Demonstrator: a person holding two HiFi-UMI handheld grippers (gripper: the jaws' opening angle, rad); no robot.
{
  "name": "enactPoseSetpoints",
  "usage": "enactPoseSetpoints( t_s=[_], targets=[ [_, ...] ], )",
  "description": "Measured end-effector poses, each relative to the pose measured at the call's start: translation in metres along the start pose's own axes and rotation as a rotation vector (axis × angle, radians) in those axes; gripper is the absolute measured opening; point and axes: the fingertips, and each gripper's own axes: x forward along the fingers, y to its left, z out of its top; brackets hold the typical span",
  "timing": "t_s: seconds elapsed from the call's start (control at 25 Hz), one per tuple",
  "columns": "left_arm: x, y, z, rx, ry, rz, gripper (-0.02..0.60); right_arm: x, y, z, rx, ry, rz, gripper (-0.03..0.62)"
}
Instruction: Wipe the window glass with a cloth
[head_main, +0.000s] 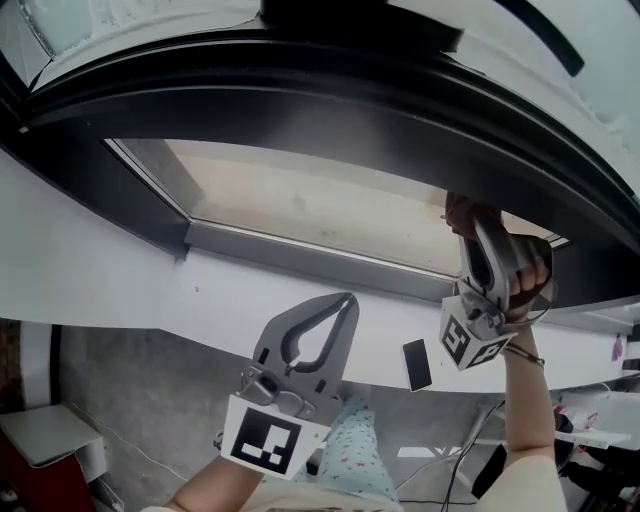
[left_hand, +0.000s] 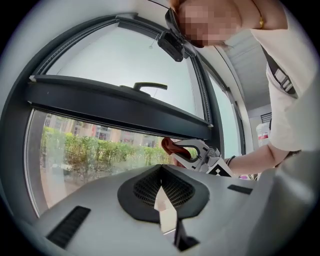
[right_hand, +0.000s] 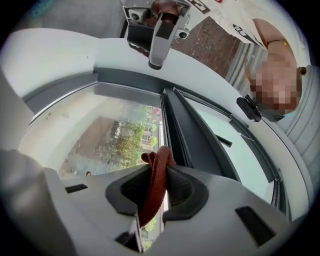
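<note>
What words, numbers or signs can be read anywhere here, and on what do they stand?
None can be read.
Square marker on the left tongs: black-and-white pattern, no letters.
Second square marker on the right tongs: pattern only.
Label on the white plastic bottle: too blurred to read.
Print on the person's white shirt: cut off and blurred.

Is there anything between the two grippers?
Yes: in the head view a dark phone-like slab lies on the white sill between the left gripper and the right gripper, which grips the red cloth.
</note>
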Motion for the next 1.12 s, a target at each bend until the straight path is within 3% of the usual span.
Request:
enactPoseSetpoints(
  t_s=[0.32, 0.68, 0.92, 1.12],
  targets=[
    [0.009, -0.029, -0.007, 0.005, 0.002, 0.108, 0.021, 0.017, 0.007, -0.005, 0.085, -0.108, -0.055, 0.087],
    [0.004, -0.042, -0.012, 0.001, -0.024, 0.282, 0.021, 0.022, 0.042, 0.006, 0.174, -0.236, 0.013, 0.087],
    [-0.005, -0.049, -0.036, 0.009, 0.046, 0.246, 0.021, 0.016, 0.084, 0.021, 0.206, -0.214, 0.096, 0.087],
    [0.005, -0.045, -0.038, 0.014, 0.036, 0.227, 0.021, 0.011, 0.117, 0.03, 0.204, -0.206, 0.142, 0.087]
  ],
)
